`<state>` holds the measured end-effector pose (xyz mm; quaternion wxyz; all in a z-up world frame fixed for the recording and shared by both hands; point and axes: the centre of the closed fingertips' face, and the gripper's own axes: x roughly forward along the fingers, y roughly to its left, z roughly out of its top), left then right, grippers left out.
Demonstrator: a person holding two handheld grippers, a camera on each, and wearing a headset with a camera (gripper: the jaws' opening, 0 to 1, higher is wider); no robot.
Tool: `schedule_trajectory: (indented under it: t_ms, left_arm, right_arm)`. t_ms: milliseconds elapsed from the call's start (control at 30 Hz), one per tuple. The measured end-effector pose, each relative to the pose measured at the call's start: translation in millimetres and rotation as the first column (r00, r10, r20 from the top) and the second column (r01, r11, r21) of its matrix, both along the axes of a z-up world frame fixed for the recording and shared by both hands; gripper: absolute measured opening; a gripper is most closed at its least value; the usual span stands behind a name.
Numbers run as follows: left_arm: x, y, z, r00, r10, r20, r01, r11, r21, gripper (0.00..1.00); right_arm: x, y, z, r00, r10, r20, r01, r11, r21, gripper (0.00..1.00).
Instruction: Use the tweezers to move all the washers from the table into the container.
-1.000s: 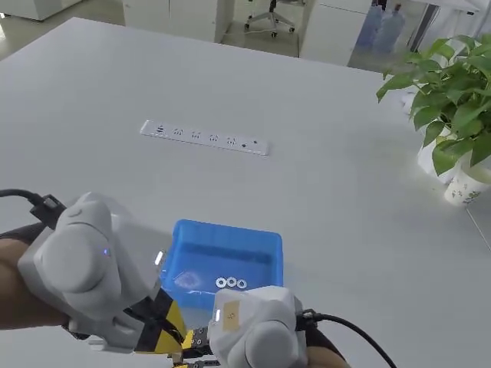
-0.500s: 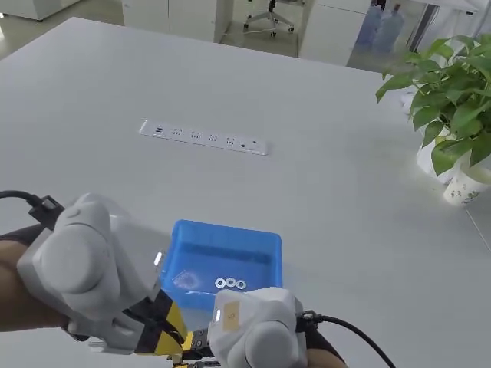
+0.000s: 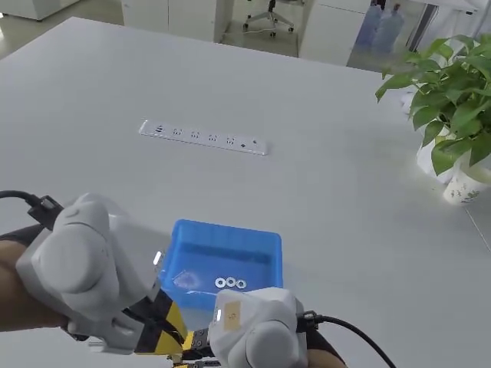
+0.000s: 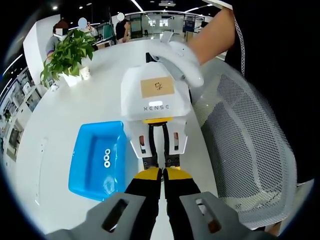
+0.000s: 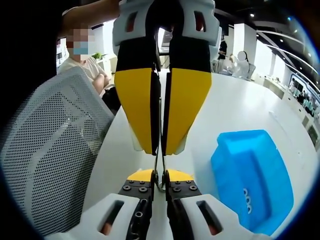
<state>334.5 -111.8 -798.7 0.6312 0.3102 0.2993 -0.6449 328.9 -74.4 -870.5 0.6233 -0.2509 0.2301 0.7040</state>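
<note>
Change over the last second: practically none. In the head view the blue container, the power strip and the potted plant sit where they sat, and both grippers hold the same spot at the near edge of the counter. Hands are paused, not travelling.

Left hand-held gripper: yellow pads drawn almost together, only a thin slit between. The slim metal tweezers run down that slit.

Right hand-held gripper: it faces the left one tip to tip, its jaws also nearly closed. The end of the tweezers sits pinched between them, so both grippers have hold of the one tool. Right gripper view shows this best.

Washers: three in a short row on the container floor, toward its near side, touching or nearly so. The container lies just beyond the meeting grippers and slightly to their right. The grippers' bodies cover the near strip of counter, so I cannot tell whether any washer is left there.

Reading: the stillness with a double hold on the tweezers looks like a re-grip or a pass of the tool from one side to the other, not a pick or a drop. Three washers are already delivered. Next move likely needs one gripper to let go cleanly without twisting the tweezers in the other. A slip here would drop the tool on the counter edge.

A mesh chair back stands close behind.
</note>
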Motion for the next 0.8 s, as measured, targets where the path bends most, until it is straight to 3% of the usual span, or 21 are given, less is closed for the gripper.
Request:
schedule_trajectory:
  t_ms: [500, 800]
  left_arm:
    - [0.9, 2.4, 4.4, 1.000, 0.008, 0.007, -0.008, 1.000, -0.001, 0.05]
    - [3.9, 1.5, 16.7, 1.000, 0.007, 0.018, -0.007, 1.000, -0.012, 0.05]
  right_arm:
    - [0.3, 2.0, 4.9, 1.000, 0.003, 0.005, -0.003, 1.000, 0.006, 0.09]
    - [4.3, 1.1, 17.3, 1.000, 0.004, 0.022, -0.004, 1.000, 0.013, 0.09]
